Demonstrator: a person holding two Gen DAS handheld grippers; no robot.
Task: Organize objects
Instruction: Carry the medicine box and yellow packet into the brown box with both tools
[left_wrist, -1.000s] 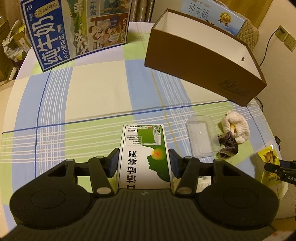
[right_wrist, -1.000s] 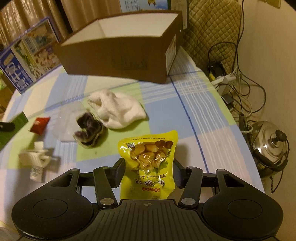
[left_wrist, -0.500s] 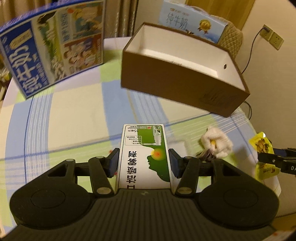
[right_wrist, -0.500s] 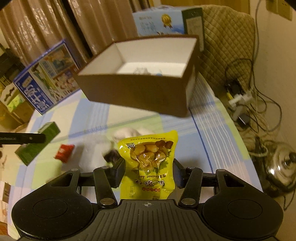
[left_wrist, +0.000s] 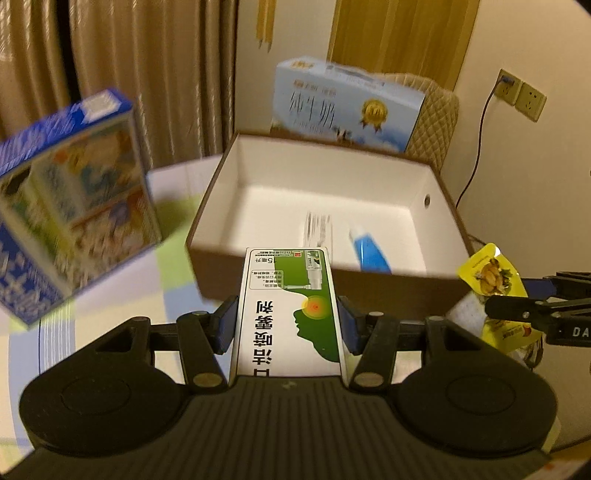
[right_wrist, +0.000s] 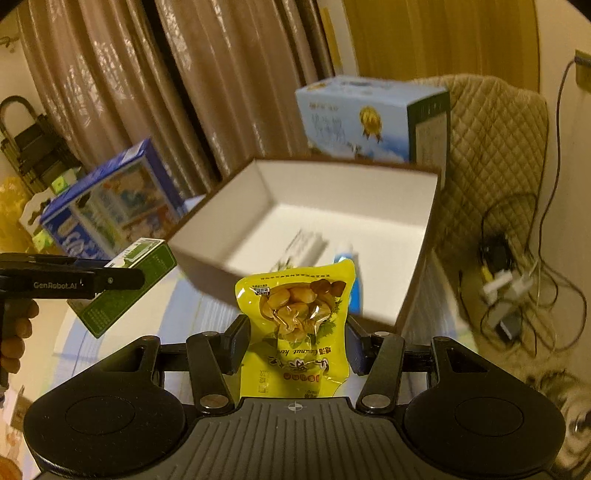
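Observation:
My left gripper (left_wrist: 287, 325) is shut on a green and white spray box (left_wrist: 291, 310), held above the table just before the near wall of the brown box (left_wrist: 266, 266). My right gripper (right_wrist: 295, 347) is shut on a yellow chestnut snack pouch (right_wrist: 295, 317), lifted in front of the same brown box (right_wrist: 421, 266). In the right wrist view the spray box (right_wrist: 129, 284) and left gripper (right_wrist: 107, 277) show at the left. The pouch (left_wrist: 491, 277) shows at the right of the left wrist view. Inside the box lie a blue tube (left_wrist: 369, 251) and a white blurred item (left_wrist: 317, 229).
A dark blue milk carton (left_wrist: 70, 225) stands at the left on the checked tablecloth (left_wrist: 122, 295). A light blue milk carton (left_wrist: 347, 107) stands behind the brown box, against a quilted chair (right_wrist: 495, 147). Cables and a power strip (right_wrist: 509, 284) lie on the floor at the right.
Both grippers have risen and moved forward toward the brown box, carrying the spray box and the pouch. The box interior has come into view; the items on the tablecloth have dropped out of sight.

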